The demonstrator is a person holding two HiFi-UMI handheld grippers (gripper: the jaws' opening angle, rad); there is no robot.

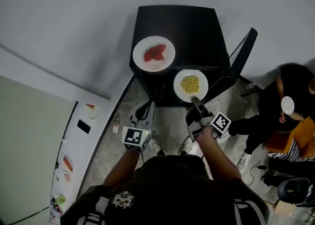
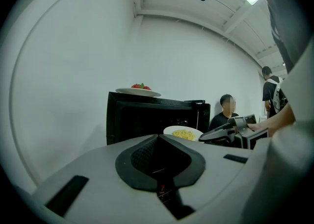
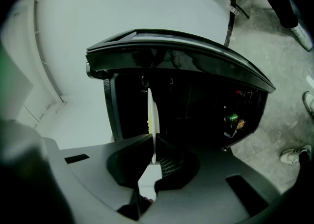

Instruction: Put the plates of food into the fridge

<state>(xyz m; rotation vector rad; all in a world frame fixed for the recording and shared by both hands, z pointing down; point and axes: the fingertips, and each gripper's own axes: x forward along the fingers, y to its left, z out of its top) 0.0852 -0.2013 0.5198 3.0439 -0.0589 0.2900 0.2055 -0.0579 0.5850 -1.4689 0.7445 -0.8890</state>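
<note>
One noodle plate (image 1: 190,85) is clamped by its rim in the right gripper (image 1: 195,102); advise keeping it level entering the fridge (image 1: 197,37). Left gripper (image 1: 142,110) closed, empty.

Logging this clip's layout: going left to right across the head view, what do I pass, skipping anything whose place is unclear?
White panel with stickers → plate of red food → plate of yellow food → seated person.
</note>
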